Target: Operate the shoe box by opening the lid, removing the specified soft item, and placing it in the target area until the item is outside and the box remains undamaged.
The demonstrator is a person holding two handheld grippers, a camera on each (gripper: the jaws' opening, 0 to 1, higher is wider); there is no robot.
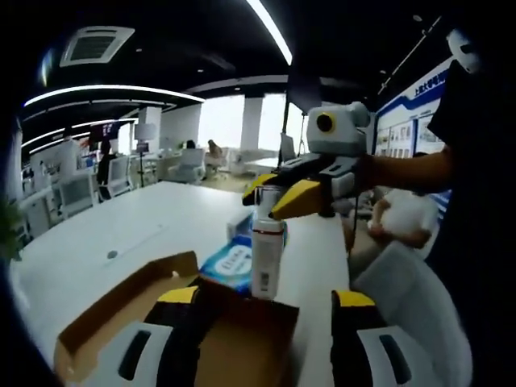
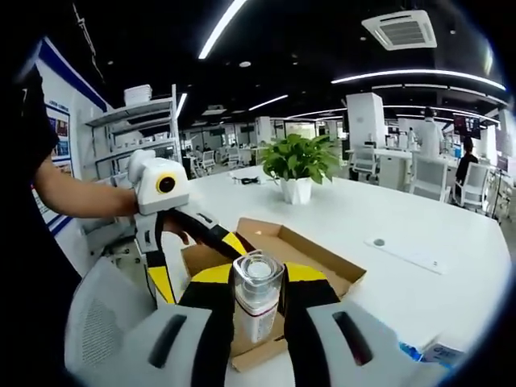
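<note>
The right gripper is clenching a clear bottle between its jaws, holding it upright over the near edge of the open shoe box. The left gripper is hovering with released jaws above the box. The box is lying near the white table's edge, with open surface beyond it. A potted plant is standing farther back, and a blue packet is lying beside the box.
</note>
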